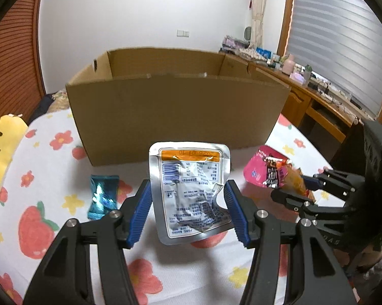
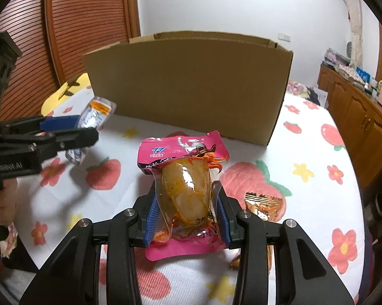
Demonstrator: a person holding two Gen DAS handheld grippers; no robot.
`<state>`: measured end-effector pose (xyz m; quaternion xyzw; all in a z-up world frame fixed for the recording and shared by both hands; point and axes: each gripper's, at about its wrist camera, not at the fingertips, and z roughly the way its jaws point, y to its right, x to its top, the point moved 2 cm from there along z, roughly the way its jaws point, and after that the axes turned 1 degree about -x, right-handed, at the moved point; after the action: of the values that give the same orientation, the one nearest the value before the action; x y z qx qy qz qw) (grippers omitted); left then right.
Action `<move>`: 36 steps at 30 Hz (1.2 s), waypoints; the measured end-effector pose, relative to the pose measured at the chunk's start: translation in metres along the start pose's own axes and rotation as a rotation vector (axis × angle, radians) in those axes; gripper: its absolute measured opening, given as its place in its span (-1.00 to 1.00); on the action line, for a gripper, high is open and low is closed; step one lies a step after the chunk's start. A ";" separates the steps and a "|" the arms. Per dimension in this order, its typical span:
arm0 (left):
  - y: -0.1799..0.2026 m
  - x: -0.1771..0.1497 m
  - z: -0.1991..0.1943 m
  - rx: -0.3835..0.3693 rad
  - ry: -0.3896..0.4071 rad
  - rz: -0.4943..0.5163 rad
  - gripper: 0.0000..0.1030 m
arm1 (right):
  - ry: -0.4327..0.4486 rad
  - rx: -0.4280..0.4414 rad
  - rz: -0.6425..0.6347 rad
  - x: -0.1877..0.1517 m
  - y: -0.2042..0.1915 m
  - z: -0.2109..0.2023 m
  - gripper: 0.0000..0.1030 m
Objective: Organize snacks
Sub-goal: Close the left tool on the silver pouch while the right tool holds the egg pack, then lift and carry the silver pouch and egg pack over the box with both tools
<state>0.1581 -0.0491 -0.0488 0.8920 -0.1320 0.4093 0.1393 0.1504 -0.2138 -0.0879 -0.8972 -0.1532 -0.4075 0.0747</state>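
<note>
Snacks in both grippers, held above the flower-and-strawberry print bedspread (image 1: 46, 167). Left gripper (image 1: 188, 211) is closed onto a crinkled silver foil pouch with an orange band (image 1: 191, 190), blue pads pressing its two side edges, pouch upright and off the bedspread; same pouch seen from the right wrist view (image 2: 94, 114). Right gripper (image 2: 188, 218) is clamped on a pink plastic packet with a yellowish-brown snack inside (image 2: 183, 185), pads on both sides, pink top end up. Open brown cardboard box (image 1: 175, 111) stands on the bedspread toward its far edge, beyond both grippers. Small shiny blue foil wrapper (image 1: 103, 195) lies on the bedspread just left of the left gripper. Gold-orange foil wrapper (image 2: 263, 204) lies on the bedspread just right of the right gripper.
</note>
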 end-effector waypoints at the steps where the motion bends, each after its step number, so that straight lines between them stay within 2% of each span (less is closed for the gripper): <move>1: -0.001 0.002 -0.003 0.001 0.010 0.000 0.10 | 0.005 -0.004 0.000 0.000 0.000 -0.001 -0.25; 11: -0.010 0.022 -0.033 0.013 0.092 0.002 0.10 | 0.063 -0.029 0.003 0.000 0.002 -0.010 -0.25; 18: -0.015 0.040 -0.049 0.028 0.142 0.017 0.10 | 0.095 -0.034 0.012 0.012 0.007 -0.021 -0.25; 29: -0.032 0.090 -0.057 0.033 0.198 0.017 0.11 | 0.231 -0.050 -0.022 0.073 0.013 -0.067 -0.25; 36: -0.040 0.111 -0.043 0.044 0.188 0.015 0.11 | 0.274 -0.064 -0.055 0.103 0.011 -0.076 -0.24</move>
<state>0.2120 -0.0105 0.0579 0.8515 -0.1163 0.4949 0.1285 0.1640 -0.2219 0.0396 -0.8305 -0.1529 -0.5328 0.0548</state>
